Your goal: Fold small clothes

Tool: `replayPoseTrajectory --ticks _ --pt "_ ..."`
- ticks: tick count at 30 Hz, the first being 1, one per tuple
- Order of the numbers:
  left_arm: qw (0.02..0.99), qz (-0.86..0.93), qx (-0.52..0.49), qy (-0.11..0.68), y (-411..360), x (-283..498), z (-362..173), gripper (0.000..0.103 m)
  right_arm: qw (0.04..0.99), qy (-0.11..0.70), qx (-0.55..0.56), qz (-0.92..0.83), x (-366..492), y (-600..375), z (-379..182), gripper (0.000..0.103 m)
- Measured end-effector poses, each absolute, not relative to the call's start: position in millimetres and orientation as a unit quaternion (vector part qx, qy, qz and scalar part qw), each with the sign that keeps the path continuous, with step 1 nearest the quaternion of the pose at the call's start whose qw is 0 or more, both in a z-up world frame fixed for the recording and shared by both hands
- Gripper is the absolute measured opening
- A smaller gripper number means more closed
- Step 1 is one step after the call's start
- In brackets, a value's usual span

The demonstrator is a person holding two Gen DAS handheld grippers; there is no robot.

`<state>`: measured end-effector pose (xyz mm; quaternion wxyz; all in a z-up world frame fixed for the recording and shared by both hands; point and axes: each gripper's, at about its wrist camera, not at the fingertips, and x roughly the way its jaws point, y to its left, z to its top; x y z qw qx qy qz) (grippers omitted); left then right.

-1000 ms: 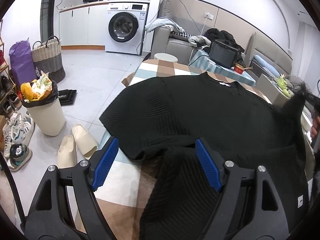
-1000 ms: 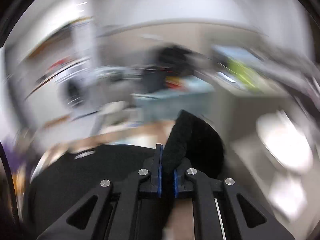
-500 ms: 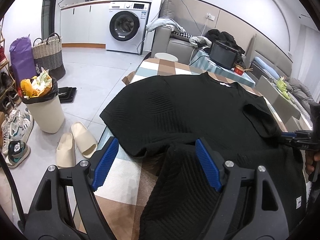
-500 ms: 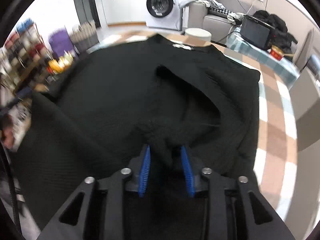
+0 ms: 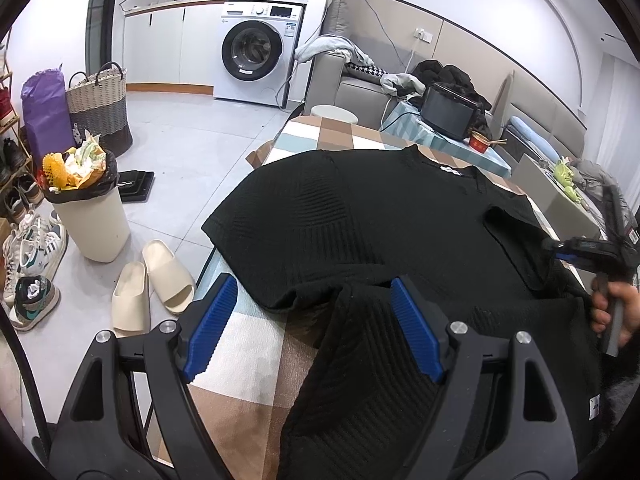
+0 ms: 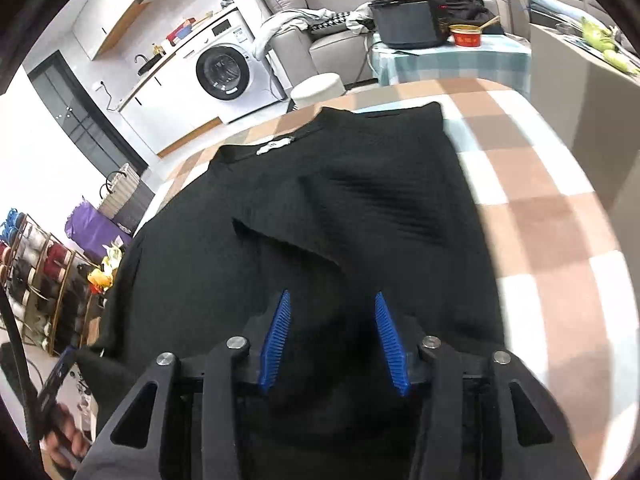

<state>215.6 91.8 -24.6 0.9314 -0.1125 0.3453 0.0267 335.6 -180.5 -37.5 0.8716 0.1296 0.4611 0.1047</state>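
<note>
A black knit sweater (image 5: 380,220) lies flat on the checked table cloth (image 5: 248,360), collar at the far side. Its right sleeve (image 6: 320,216) is folded in over the body. My left gripper (image 5: 312,292) hangs open over the near hem, with a fold of knit under its wide-apart pads. My right gripper (image 6: 330,300) is low over the sweater's right side; its jaws are closing, with dark knit between the blue pads, which stand apart from it. From the left wrist, the right gripper (image 5: 560,248) shows at the right edge with a hand behind it.
On the floor to the left are a full waste bin (image 5: 92,216), cream slippers (image 5: 156,284) and shoes. A washing machine (image 5: 256,52) and a sofa stand behind. A side table beyond the far edge carries a black appliance (image 5: 448,112) and a red bowl (image 6: 466,36).
The right gripper brought the raised sleeve down and in over the body, let it go as its jaws parted, and sank lower. The left gripper has stayed where it was.
</note>
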Motion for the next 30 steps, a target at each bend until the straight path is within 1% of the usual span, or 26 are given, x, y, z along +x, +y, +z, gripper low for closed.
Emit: replayPoseTrajectory --ticks 2,4,6,8,11,14,15,16,17,25,30 --pt "0.932 0.027 -0.11 0.344 92 215 -24 0.077 0.843 0.476 0.155 0.198 347 -160 -42 0.017" --pt "0.933 0.029 -0.109 0.343 93 215 -23 0.077 0.841 0.466 0.138 0.236 341 -147 -32 0.019" --pt "0.932 0.03 -0.111 0.343 95 216 -23 0.077 0.857 0.458 0.109 0.21 333 -152 -22 0.023" --pt "0.929 0.033 -0.123 0.347 100 219 -24 0.077 0.865 0.456 0.113 0.175 325 -170 -17 0.027" --pt "0.916 0.032 -0.171 0.361 113 223 -31 0.077 0.875 0.452 0.125 0.12 304 -202 -13 0.035" --pt "0.898 0.017 -0.229 0.375 127 223 -40 0.077 0.876 0.446 0.146 0.109 276 -221 -11 0.039" --pt "0.893 0.013 -0.243 0.377 130 223 -43 0.074 0.876 0.446 0.149 0.106 271 -223 -11 0.04" --pt "0.889 0.013 -0.254 0.382 133 222 -46 0.068 0.876 0.445 0.154 0.106 265 -226 -11 0.04" --pt "0.882 0.008 -0.269 0.386 137 222 -50 0.068 0.876 0.442 0.16 0.109 259 -227 -11 0.04" --pt "0.826 -0.045 -0.4 0.395 157 226 -77 0.068 0.875 0.431 0.191 0.109 236 -229 -15 0.042" --pt "0.808 -0.057 -0.434 0.395 159 243 -93 0.068 0.873 0.432 0.196 0.109 233 -224 -19 0.042"
